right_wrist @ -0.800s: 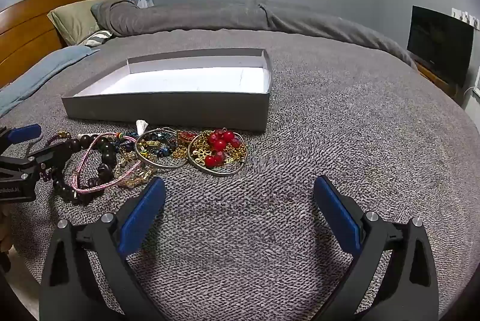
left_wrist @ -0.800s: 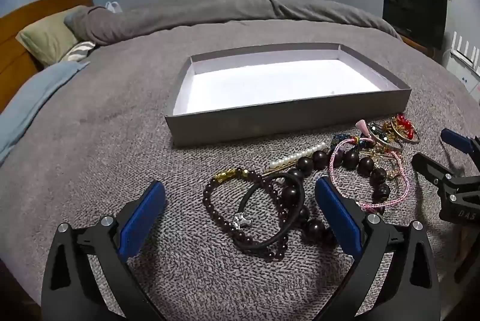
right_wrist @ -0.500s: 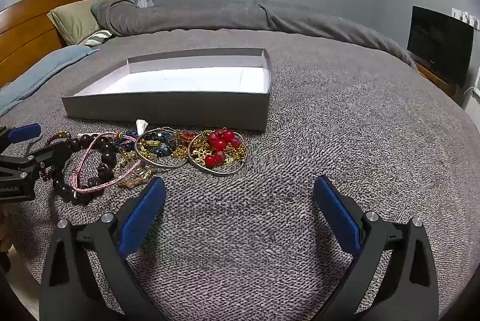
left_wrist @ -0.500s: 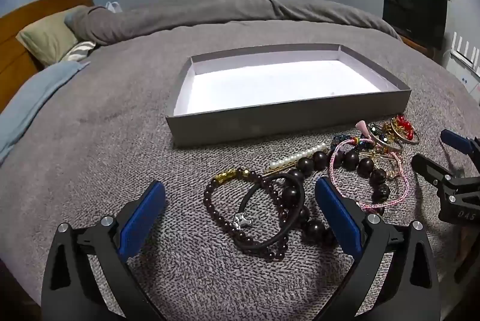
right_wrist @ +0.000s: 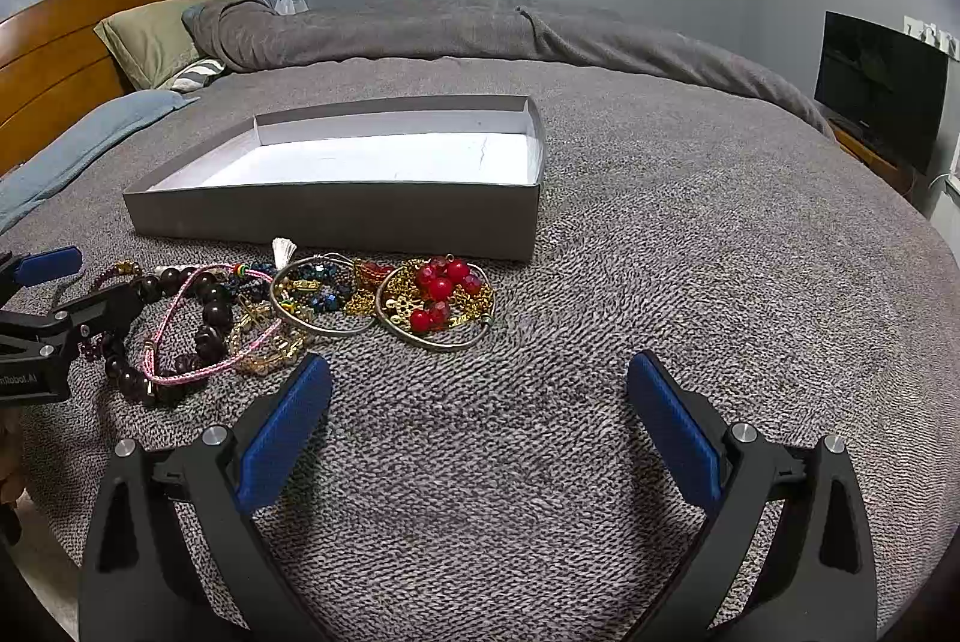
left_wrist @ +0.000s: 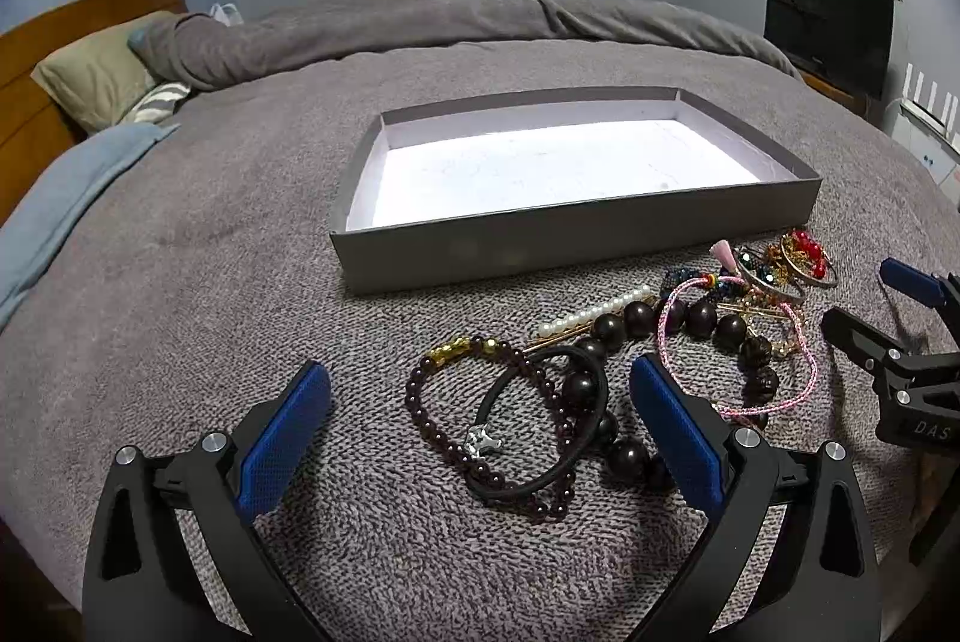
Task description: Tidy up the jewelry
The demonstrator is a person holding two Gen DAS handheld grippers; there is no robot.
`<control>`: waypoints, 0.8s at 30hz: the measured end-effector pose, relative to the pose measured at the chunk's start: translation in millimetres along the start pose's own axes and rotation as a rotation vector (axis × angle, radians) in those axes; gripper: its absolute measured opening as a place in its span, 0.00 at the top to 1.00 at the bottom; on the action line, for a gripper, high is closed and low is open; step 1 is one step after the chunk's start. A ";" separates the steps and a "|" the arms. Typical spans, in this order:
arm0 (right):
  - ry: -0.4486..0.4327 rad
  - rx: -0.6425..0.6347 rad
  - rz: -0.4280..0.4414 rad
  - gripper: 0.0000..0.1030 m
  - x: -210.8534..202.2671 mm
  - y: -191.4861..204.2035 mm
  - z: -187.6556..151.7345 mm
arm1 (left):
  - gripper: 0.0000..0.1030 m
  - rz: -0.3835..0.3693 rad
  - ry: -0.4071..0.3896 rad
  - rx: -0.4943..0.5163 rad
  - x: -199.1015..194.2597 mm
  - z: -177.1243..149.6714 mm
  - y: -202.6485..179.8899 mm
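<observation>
A shallow grey box (left_wrist: 576,240) with a white inside lies open on the bed; it also shows in the right wrist view (right_wrist: 336,216). Jewelry lies in a heap before it: a small dark bead bracelet (left_wrist: 432,426), a black band (left_wrist: 534,486), large dark beads (left_wrist: 714,327), a pink cord (left_wrist: 798,390), a pearl pin (left_wrist: 594,315). Metal bangles (right_wrist: 318,327) and red beads (right_wrist: 441,288) lie further right. My left gripper (left_wrist: 480,417) is open, low over the bracelets. My right gripper (right_wrist: 480,420) is open over bare blanket, right of the heap.
The grey knitted blanket (right_wrist: 690,252) covers the bed. Pillows (left_wrist: 96,78) and a wooden headboard (right_wrist: 54,42) are at far left. A rolled duvet (left_wrist: 450,18) lies across the back. A dark screen (left_wrist: 828,24) stands at right.
</observation>
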State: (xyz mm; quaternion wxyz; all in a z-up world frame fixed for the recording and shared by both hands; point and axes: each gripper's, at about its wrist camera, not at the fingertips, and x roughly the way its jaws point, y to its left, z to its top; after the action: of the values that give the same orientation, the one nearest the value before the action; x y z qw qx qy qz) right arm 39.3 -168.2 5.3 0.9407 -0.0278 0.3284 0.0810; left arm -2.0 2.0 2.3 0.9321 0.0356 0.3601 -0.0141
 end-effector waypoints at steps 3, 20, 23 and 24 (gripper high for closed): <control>0.001 0.000 0.000 0.05 0.1 -0.1 0.0 | 0.04 -0.001 0.000 -0.001 -0.3 0.6 0.3; 0.001 0.000 0.000 0.05 0.0 -0.3 0.6 | 0.04 0.000 0.000 -0.003 -0.9 -2.5 -3.8; 0.002 0.000 0.000 0.05 -0.1 -0.2 0.9 | 0.04 -0.001 0.002 -0.003 -1.2 -2.5 -3.8; 0.002 0.000 -0.001 0.05 -0.1 -0.3 0.9 | 0.04 -0.001 0.002 -0.004 -0.7 -2.7 -4.4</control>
State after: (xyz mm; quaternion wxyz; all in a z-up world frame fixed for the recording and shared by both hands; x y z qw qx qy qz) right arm 39.9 -168.3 6.1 0.9404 -0.0281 0.3291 0.0808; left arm -4.5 -2.1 0.5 0.9317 0.0336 0.3613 -0.0137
